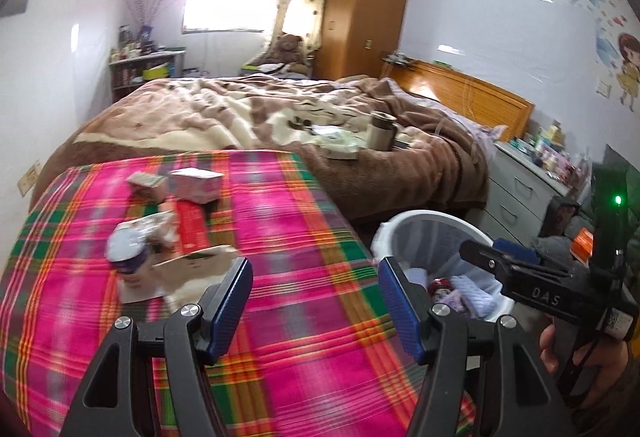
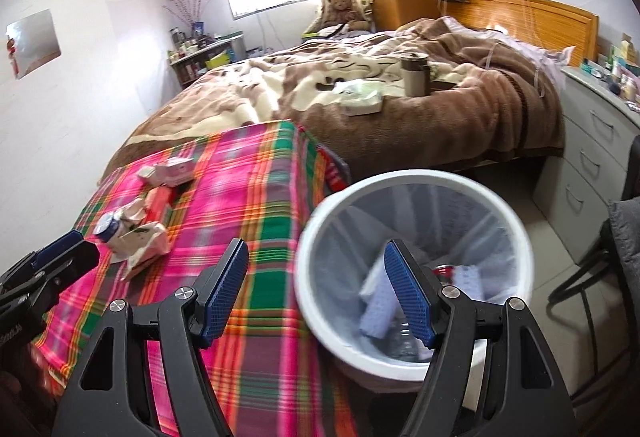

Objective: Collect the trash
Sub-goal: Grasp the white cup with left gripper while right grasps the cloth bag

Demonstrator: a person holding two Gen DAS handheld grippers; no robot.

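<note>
Your desk (image 2: 256,221) stands before the bed (image 2: 400,125), with the bin (image 2: 516,237) on the floor to its right. Boxes (image 1: 196,185) lie behind the bottle (image 1: 128,257) on the desk's left; drawers (image 2: 592,157) flank the bed's right.

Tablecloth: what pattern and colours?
Tablecloth: plaid, mainly pink with green and orange stripes; clearest in the left wrist view.

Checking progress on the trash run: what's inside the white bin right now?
The bin holds pale lilac cloth-like pieces, something red and what looks like clear plastic. The right gripper's finger covers part of the contents, and anything beneath the pile is hidden.
</note>
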